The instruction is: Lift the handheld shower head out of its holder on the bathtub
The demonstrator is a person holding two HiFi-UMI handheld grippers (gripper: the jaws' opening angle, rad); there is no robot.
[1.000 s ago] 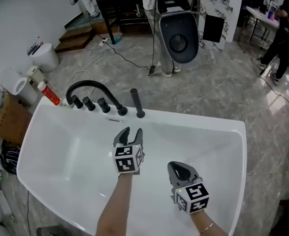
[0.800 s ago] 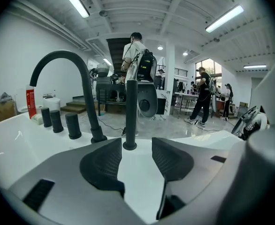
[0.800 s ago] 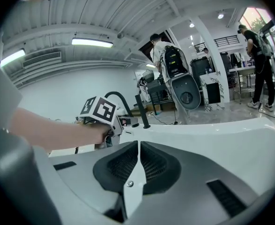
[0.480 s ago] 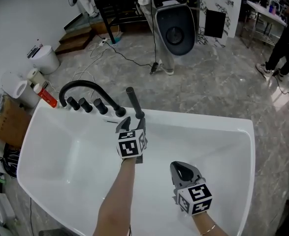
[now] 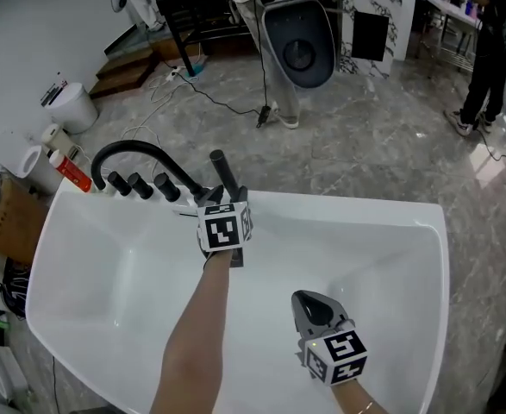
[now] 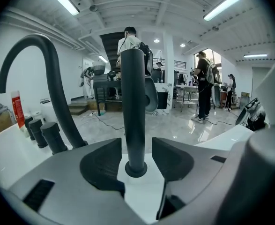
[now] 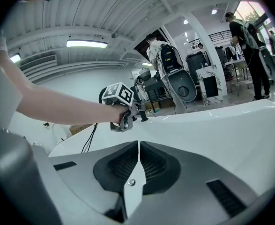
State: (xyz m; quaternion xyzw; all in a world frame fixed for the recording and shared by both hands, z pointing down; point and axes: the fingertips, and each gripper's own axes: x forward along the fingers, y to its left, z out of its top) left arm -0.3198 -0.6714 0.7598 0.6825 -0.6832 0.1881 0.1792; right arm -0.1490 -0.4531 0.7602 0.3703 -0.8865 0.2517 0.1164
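Observation:
The handheld shower head is a black rod standing upright in its holder on the far rim of the white bathtub. My left gripper has reached it. In the left gripper view the rod stands between the two jaws, with a small gap on each side. The left gripper is closing, and its pads do not press on the rod. My right gripper hovers over the tub's inside, nearer to me. Its jaws are shut with nothing between them, as the right gripper view shows.
A black arched faucet spout and three black knobs stand on the rim left of the rod. A red bottle, white rolls and a cardboard box lie left of the tub. Cables and people are on the floor behind.
My left gripper has moved forward from mid-tub to the far rim and now straddles the shower rod. The right gripper has dropped a little and stays shut.

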